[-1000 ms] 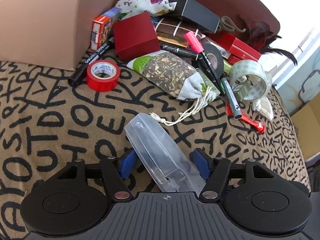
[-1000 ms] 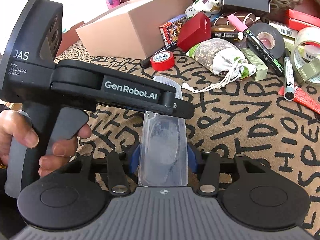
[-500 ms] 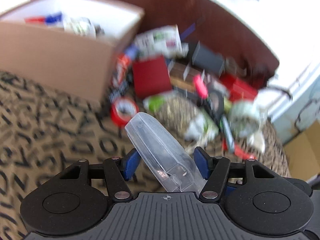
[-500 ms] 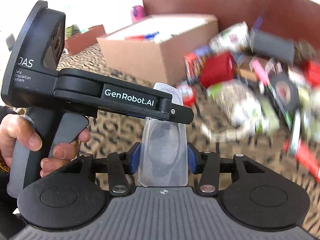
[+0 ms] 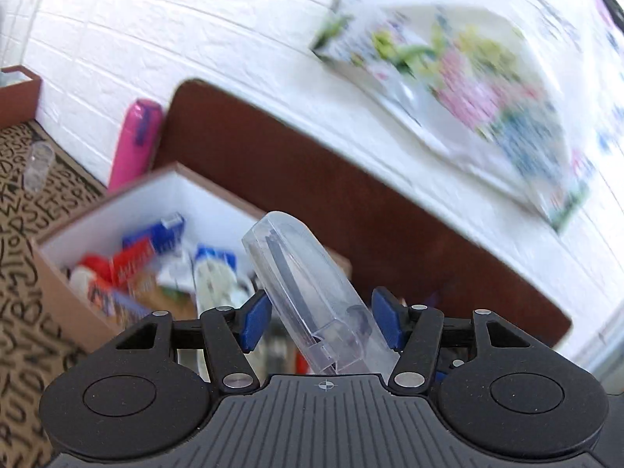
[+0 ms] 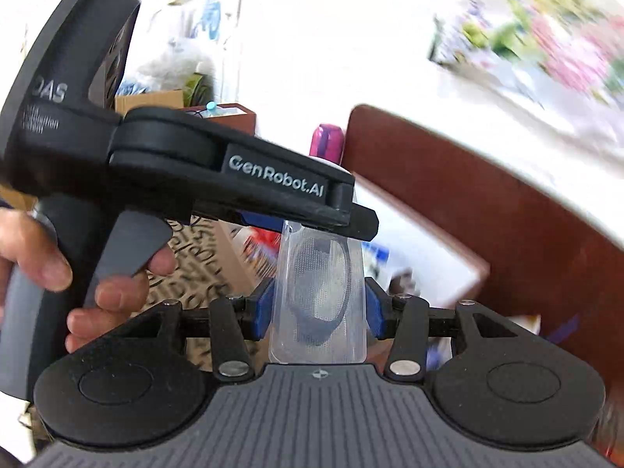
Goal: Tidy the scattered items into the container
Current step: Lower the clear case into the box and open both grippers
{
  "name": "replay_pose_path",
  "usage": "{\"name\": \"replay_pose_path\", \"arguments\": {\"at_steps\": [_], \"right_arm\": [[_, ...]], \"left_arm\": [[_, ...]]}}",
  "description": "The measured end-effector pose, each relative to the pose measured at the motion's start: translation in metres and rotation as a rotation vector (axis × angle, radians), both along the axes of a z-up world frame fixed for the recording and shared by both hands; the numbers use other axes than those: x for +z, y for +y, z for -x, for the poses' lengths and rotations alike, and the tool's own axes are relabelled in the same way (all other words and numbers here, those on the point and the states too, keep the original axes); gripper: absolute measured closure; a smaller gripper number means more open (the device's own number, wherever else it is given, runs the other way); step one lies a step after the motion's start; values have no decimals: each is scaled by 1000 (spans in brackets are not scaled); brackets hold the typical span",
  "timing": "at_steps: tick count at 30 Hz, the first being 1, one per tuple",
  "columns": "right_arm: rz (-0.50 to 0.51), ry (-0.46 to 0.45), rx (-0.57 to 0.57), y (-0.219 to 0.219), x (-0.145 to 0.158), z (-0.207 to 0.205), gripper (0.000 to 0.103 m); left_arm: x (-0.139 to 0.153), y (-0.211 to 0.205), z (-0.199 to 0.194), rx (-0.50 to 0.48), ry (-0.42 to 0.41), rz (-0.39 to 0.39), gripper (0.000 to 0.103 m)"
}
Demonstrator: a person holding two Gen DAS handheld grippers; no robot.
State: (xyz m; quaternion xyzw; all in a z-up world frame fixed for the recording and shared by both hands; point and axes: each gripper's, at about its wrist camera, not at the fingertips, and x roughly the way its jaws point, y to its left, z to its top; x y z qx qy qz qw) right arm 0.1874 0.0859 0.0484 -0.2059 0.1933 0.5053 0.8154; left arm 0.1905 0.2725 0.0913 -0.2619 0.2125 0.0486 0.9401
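A clear plastic case (image 5: 304, 284) with a dark band inside hangs in the air, carried by both grippers. My left gripper (image 5: 319, 319) has it slanted between its blue pads; the jaws are opening a little, with the left pad still against the case. In the right wrist view the case (image 6: 318, 284) stands upright with my right gripper (image 6: 318, 312) shut on its sides, while the left gripper (image 6: 343, 218) reaches across its far end. The cardboard box (image 5: 117, 202), white inside and holding several items, lies just beyond and below the case.
A person's hand (image 6: 46, 257) grips the left tool's handle. A pink bottle (image 5: 134, 140) leans on the white brick wall beside a brown curved backrest (image 5: 312, 195). The lettered cloth (image 5: 23, 273) spreads to the left, with a small clear cup (image 5: 39, 163) on it.
Both grippers have risen with the clear case and swung from the scattered pile toward the box. The view now looks into the box and up the wall.
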Motion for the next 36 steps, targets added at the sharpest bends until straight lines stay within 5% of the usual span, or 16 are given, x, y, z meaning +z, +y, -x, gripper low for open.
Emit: {"name": "replay_pose_path", "arguments": {"at_steps": [9, 17, 19, 21, 27, 31, 36], "right_arm": [[105, -78, 47, 58, -19, -76, 51], [148, -41, 40, 75, -55, -142, 51], [179, -81, 4, 81, -67, -154, 50], [212, -140, -55, 85, -79, -163, 36], [250, -155, -62, 81, -96, -171, 31], [251, -174, -94, 81, -96, -161, 14], [230, -162, -127, 73, -79, -151, 8]], "left_arm": [[-28, 51, -80, 25, 18, 93, 33], [-64, 62, -136, 6, 76, 82, 33], [-70, 63, -145, 34, 91, 49, 25], [-73, 66, -150, 63, 116, 14, 2], [-83, 72, -150, 67, 149, -23, 2], [-90, 68, -152, 39, 200, 5, 1], [-85, 52, -144, -1, 228, -4, 0]]}}
